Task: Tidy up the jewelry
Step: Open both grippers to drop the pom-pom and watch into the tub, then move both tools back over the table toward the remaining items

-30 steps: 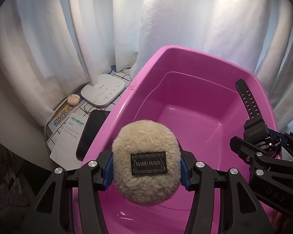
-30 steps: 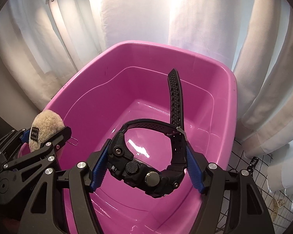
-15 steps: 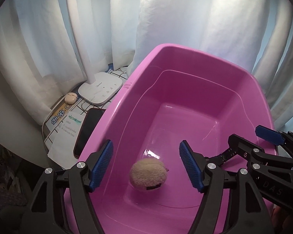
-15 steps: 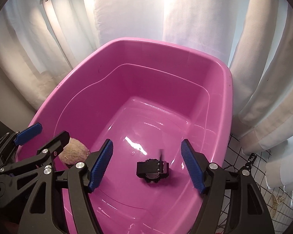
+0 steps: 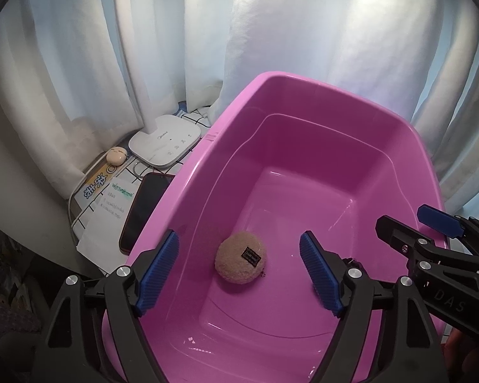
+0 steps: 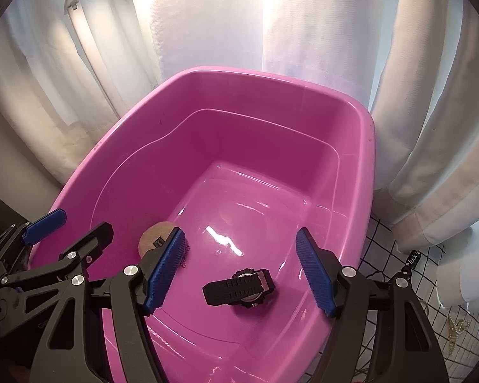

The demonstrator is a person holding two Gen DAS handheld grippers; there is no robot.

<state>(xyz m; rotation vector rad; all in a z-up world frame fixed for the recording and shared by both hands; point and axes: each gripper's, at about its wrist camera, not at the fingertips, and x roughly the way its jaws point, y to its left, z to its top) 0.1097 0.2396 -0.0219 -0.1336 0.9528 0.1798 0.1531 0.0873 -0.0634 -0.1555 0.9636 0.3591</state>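
Note:
A pink plastic tub [image 5: 207,140] fills both views [image 6: 367,146]. A beige fluffy pom-pom [image 5: 240,257] with a small black label lies on the tub floor; in the right wrist view [image 6: 155,239] it is partly hidden behind a finger. A black watch [image 6: 239,290] lies on the tub floor on its side. My left gripper [image 5: 239,274] is open and empty above the pom-pom. My right gripper [image 6: 239,274] is open and empty above the watch. The right gripper also shows at the right of the left wrist view [image 5: 431,239].
Left of the tub stand a white lamp base [image 5: 164,140], a dark phone [image 5: 145,210], papers [image 5: 108,210] and a small round figurine [image 5: 116,154]. White curtains hang behind. A gold hair clip [image 6: 456,330] lies on the grid cloth at the right.
Both grippers opened. The pom-pom dropped from the left gripper and the watch from the right gripper; both now lie on the tub floor. Both grippers rose slightly.

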